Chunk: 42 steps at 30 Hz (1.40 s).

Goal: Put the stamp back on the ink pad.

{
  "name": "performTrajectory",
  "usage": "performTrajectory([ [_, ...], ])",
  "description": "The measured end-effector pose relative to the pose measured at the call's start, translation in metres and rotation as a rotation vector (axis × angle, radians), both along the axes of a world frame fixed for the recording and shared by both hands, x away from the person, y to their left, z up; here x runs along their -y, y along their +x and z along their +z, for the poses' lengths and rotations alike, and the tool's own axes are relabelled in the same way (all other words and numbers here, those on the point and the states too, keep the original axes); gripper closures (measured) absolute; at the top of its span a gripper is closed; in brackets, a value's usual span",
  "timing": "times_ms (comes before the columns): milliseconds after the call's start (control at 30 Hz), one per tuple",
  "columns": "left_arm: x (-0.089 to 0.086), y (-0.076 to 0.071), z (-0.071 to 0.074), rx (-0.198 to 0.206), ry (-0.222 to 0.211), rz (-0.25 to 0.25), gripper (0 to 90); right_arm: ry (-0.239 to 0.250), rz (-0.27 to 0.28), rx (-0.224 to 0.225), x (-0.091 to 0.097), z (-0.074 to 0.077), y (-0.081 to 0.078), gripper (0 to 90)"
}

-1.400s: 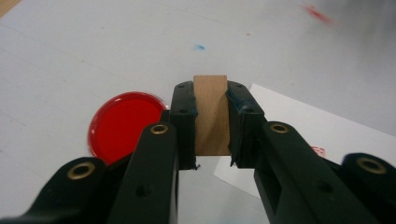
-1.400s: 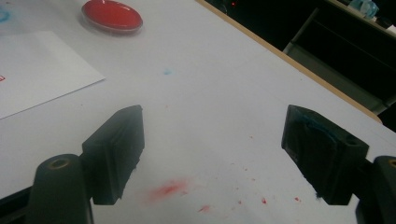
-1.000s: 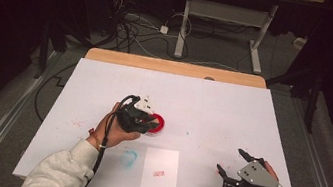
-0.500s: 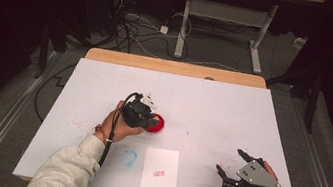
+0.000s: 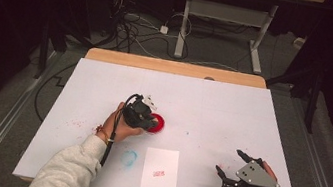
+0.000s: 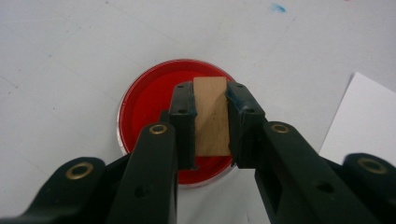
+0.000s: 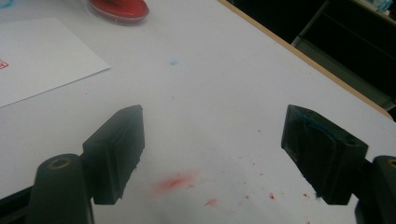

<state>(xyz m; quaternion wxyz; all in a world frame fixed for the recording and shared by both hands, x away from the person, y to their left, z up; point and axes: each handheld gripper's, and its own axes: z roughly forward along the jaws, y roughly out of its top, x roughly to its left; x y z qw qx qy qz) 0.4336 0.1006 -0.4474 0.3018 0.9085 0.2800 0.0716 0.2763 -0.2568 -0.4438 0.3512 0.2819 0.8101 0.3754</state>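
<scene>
Covering most of the high view, a white-topped bench [image 5: 213, 106] is seen, flecked with red and blue ink marks. A white sheet of paper [image 5: 160, 173] lies on it near the person's edge, between the two grippers, and a small red stamped mark [image 5: 158, 173] is carried near its middle. Just beside the sheet, on the left gripper's side, a blue ring-shaped smudge [image 5: 129, 157] is marked on the bench.

A round red ink pad [image 6: 140, 107] is found directly beneath the left gripper [image 6: 211, 100], just beyond the sheet. The left gripper is pressed together on a small wooden stamp block [image 6: 211, 116], which is held upright between the two jaws and over the red pad; whether the block touches the ink cannot be told. The gripper is held in a hand [image 5: 121, 124] from a grey sleeve [image 5: 66, 171].

The right gripper [image 7: 212, 158] is held spread wide, with nothing between its jaws, low over the bench well apart from the pad. Red spatter [image 7: 175, 182] is seen on the bench below its jaws.
</scene>
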Motion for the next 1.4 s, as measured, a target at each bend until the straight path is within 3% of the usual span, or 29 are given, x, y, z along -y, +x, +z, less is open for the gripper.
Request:
performTrajectory([
  [400, -0.002, -0.001, 0.002, 0.011, -0.016, 0.011, 69.5, -0.005, 0.005, 0.002, 0.000, 0.000, 0.000, 22.1],
  [533, -0.002, -0.003, 0.005, 0.035, -0.023, 0.011, 68.9, -0.004, 0.006, 0.003, 0.000, 0.000, 0.000, 22.1],
  [700, -0.004, -0.007, 0.012, 0.079, -0.030, 0.026, 65.8, -0.003, 0.006, 0.006, 0.000, 0.001, -0.001, 22.1],
  [1100, -0.004, -0.024, 0.028, 0.233, -0.069, 0.044, 47.5, -0.001, 0.009, 0.010, 0.000, 0.002, -0.001, 22.1],
  [1267, -0.002, -0.031, 0.033, 0.295, -0.094, 0.046, 36.6, 0.001, 0.010, 0.011, 0.000, 0.002, -0.002, 22.1],
  [1400, -0.001, -0.035, 0.035, 0.316, -0.123, 0.051, 27.7, 0.006, 0.010, 0.010, 0.000, 0.002, -0.002, 22.1],
])
